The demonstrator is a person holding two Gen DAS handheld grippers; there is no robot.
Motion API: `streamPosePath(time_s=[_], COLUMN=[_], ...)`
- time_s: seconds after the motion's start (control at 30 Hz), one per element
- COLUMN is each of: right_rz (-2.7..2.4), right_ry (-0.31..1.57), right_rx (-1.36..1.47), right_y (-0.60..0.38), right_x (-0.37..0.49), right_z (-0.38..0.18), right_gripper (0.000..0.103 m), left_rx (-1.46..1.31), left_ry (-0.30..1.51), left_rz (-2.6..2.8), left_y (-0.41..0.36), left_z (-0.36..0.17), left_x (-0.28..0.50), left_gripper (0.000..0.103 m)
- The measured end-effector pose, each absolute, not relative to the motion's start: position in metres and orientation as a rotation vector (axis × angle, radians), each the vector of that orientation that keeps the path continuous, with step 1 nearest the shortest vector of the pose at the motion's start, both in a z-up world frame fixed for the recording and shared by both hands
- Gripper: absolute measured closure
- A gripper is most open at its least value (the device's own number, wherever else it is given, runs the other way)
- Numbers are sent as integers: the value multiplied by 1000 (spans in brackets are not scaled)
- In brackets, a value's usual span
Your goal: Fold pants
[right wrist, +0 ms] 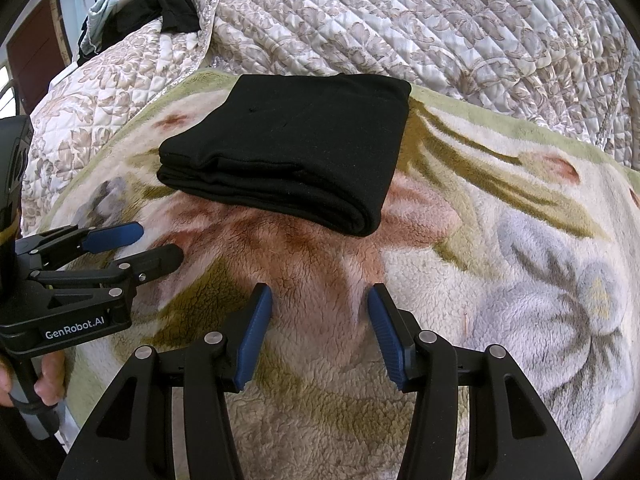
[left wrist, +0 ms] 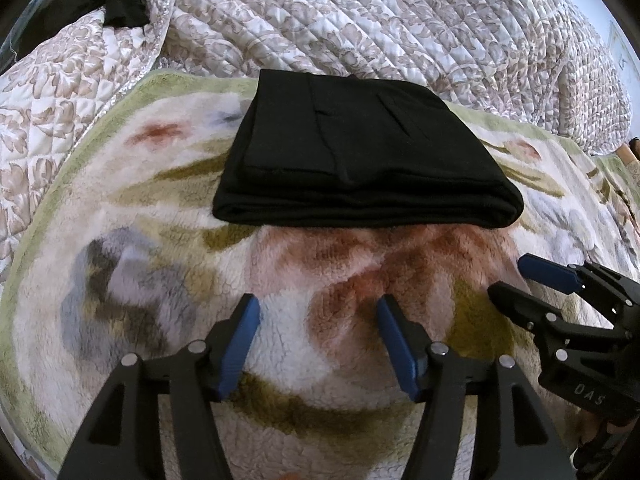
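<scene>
1. The black knit pants (left wrist: 360, 152), folded into a thick rectangle, lie on a fluffy floral fleece blanket (left wrist: 160, 272) beside a quilted beige bedspread (left wrist: 380, 12).
2. The left claw (left wrist: 318, 310) hovers wide apart, empty, near the pants' front edge.
3. The right claw (right wrist: 320, 298) stands parted, empty, just beside it.

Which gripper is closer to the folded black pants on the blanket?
Right, marginally. Right gripper faces the near corner of the folded black pants; left gripper sits slightly farther back.
</scene>
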State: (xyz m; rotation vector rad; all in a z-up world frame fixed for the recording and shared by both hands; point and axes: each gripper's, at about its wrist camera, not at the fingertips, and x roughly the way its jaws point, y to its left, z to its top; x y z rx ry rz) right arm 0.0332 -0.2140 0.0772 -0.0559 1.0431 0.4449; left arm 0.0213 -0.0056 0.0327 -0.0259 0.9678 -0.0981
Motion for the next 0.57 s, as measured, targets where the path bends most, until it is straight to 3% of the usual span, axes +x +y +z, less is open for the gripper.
streamPosePath(time_s=[0.27,0.57], right_rz=[445,447], right_ry=[1042,1017], right_rx=[-58,-76], right_y=[-213,-216], right_x=[31,37], right_z=[78,77], right_gripper=[52,44], left_rx=[-27,-37], left_ry=[970,974], left_rz=[-91,-88], left_y=[-5,-4], left_z=[33,33], left_x=[22,21], left_gripper=[38,38])
